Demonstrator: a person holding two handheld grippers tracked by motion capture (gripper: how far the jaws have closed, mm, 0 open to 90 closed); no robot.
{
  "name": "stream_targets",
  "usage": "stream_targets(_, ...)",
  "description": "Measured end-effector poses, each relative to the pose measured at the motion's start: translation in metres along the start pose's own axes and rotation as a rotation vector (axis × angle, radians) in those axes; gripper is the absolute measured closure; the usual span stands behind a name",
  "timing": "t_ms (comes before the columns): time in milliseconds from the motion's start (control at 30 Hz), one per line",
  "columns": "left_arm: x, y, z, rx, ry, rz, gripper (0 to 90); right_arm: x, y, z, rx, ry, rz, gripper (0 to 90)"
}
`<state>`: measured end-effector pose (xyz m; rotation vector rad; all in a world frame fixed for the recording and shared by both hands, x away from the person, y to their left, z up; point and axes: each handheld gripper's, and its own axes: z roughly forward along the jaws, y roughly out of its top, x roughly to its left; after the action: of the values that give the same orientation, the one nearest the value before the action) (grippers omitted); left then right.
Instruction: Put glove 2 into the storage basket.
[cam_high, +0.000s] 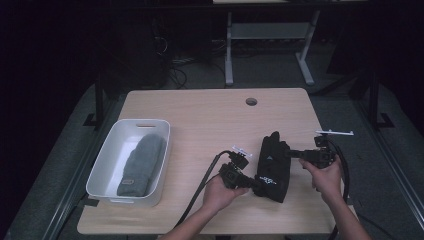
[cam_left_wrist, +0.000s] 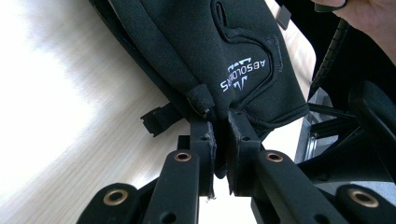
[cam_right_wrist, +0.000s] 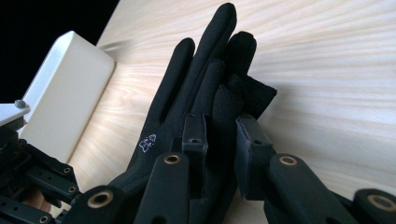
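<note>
You worked at a light wooden table (cam_high: 200, 120) with a pale grain and rounded corners. Nearest you, your two forearms came in from the bottom edge of the high view. Your left gripper (cam_high: 251, 182) was clamped tight on the cuff end of the black glove (cam_high: 273, 167), its jaws nearly together with only the fabric pinched between them; in the left gripper view the cuff was bunched just under the white lettering (cam_left_wrist: 242, 74). Your right gripper (cam_high: 292, 153) had hold of the same glove (cam_right_wrist: 196, 102) from the other side, its jaws a little apart and closed on the folded fabric below the fingers. The glove hung between the two tools, right of the table's middle, its fingers pointing away from you; whether its lower edge touched the wood, I could not tell.

To your left, near the front left corner, a white rectangular bin (cam_high: 102, 165) stood on the table with a handle slot in its far wall. A grey knitted beanie (cam_high: 142, 165) lay lengthwise inside it, a small label at its near end.

Farther off, a round cable hole (cam_high: 251, 101) sat near the far edge of the tabletop. Beyond it the room was dark, with grey carpet, the white legs of another desk (cam_high: 229, 50) and loose cables on the floor (cam_high: 175, 75).
</note>
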<state>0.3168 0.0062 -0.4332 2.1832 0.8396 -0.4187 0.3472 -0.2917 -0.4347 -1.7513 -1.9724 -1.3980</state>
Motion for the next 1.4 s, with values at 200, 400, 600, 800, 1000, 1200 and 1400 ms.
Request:
stream_targets(200,0.001,0.000,-0.017,-0.021,0.013,0.001,83.1,0.015,0.009,0.004,-0.013,0.027,-0.002,75.6)
stream_targets(400,0.001,-0.002,-0.034,-0.047,0.024,-0.002,83.1,0.030,0.018,0.007,-0.016,0.047,-0.016,75.6)
stream_targets(600,0.002,-0.003,-0.048,-0.066,0.032,0.000,83.1,0.042,0.026,0.013,-0.015,0.063,-0.029,75.6)
stream_targets(800,0.003,-0.005,-0.061,-0.086,0.036,-0.010,83.1,0.053,0.033,0.019,-0.014,0.081,-0.029,75.6)
stream_targets(1000,0.005,-0.007,-0.073,-0.102,0.042,-0.013,83.0,0.067,0.042,0.025,-0.010,0.090,-0.045,75.6)
stream_targets(1200,0.006,-0.008,-0.086,-0.121,0.043,-0.013,83.0,0.077,0.048,0.029,-0.009,0.108,-0.045,75.5)
stream_targets(1400,0.006,-0.009,-0.097,-0.129,0.061,-0.008,83.0,0.086,0.054,0.035,-0.012,0.125,-0.043,75.5)
